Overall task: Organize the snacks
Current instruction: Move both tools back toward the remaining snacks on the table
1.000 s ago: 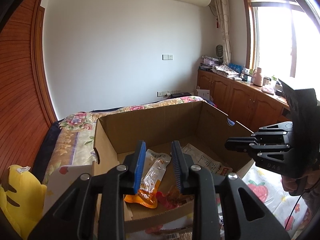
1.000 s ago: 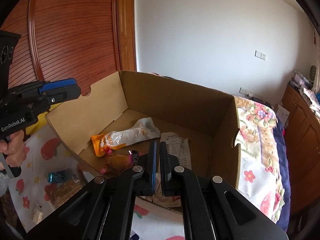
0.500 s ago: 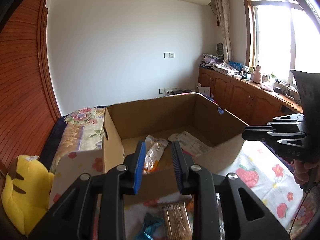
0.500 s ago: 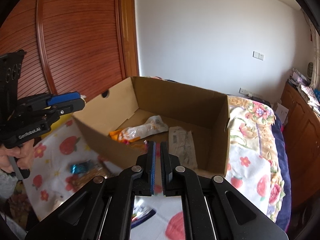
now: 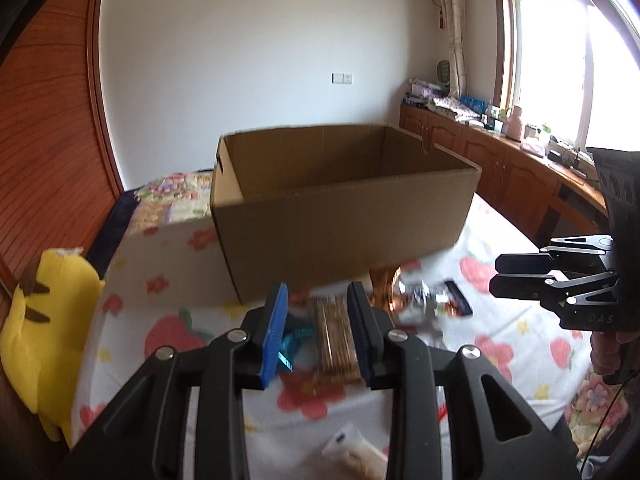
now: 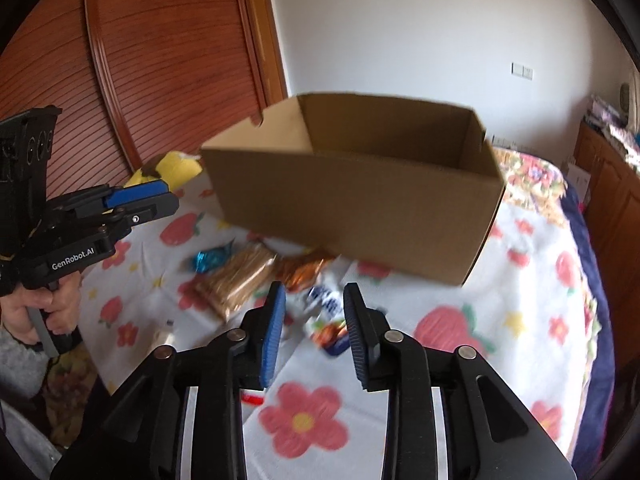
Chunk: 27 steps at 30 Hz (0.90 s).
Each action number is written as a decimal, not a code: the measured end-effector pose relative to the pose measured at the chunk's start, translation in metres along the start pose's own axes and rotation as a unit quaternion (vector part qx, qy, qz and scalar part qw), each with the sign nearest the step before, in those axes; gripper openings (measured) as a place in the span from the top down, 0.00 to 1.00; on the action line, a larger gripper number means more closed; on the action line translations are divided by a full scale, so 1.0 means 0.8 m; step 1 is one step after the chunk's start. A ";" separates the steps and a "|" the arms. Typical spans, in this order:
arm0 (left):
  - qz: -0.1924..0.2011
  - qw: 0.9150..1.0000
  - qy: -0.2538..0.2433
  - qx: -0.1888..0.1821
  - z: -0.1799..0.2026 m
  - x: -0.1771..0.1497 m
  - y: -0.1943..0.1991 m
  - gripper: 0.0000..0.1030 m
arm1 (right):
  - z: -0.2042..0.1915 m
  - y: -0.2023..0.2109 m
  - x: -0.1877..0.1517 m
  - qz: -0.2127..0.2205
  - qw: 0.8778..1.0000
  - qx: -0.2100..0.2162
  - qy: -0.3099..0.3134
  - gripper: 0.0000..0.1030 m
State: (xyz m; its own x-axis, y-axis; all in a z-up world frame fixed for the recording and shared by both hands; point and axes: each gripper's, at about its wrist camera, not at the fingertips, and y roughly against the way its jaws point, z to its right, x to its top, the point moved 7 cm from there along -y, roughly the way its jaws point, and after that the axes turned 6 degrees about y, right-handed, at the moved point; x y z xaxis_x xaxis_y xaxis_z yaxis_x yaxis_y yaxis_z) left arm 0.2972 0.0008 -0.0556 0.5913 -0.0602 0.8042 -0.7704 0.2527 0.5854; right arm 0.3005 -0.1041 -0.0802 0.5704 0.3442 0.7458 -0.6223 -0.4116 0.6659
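Observation:
An open cardboard box stands on the flowered tablecloth; it also shows in the right wrist view, its inside hidden from here. Loose snacks lie in front of it: a clear pack of brown biscuit sticks, a blue foil candy, an orange-brown foil pack and a white-and-blue packet. My left gripper is open and empty above the biscuit pack. My right gripper is open and empty above the small packets.
A yellow plush toy sits at the table's left edge. A wooden sideboard with clutter runs under the window on the right. Another small snack lies near the front edge. A floral bedspread lies behind the box.
Both grippers have pulled back and down from over the box toward the snacks in front of it. The right gripper has opened from nearly shut; the box's contents have dropped out of sight.

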 end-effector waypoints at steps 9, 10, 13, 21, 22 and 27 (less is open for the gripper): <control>-0.012 1.000 0.015 0.008 -0.008 -0.042 0.016 0.67 | -0.044 -0.023 -0.036 -0.027 0.999 0.030 -0.013 0.52; -0.013 1.000 0.016 0.008 -0.008 -0.046 0.017 0.66 | -0.047 -0.026 -0.037 -0.030 0.999 0.031 -0.014 0.51; -0.021 0.999 0.024 0.004 -0.010 -0.060 0.020 0.66 | -0.057 -0.038 -0.046 -0.043 0.998 0.037 -0.019 0.50; -0.031 0.999 0.030 0.010 -0.016 -0.087 0.021 0.64 | -0.068 -0.061 -0.055 -0.063 0.997 0.037 -0.029 0.47; -0.033 0.999 0.032 0.010 -0.016 -0.089 0.021 0.64 | -0.069 -0.064 -0.056 -0.065 0.997 0.037 -0.030 0.46; -0.040 0.999 0.036 0.011 -0.018 -0.103 0.019 0.62 | -0.073 -0.080 -0.057 -0.078 0.996 0.026 -0.029 0.44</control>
State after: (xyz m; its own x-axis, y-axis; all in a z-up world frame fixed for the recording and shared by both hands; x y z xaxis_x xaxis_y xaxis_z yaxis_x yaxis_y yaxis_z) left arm 0.2401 0.0233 -0.1138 0.6656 -0.0093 0.7462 -0.7250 0.2291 0.6495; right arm 0.2829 -0.0446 -0.1557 0.6894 0.3591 0.6291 -0.4949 -0.4008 0.7710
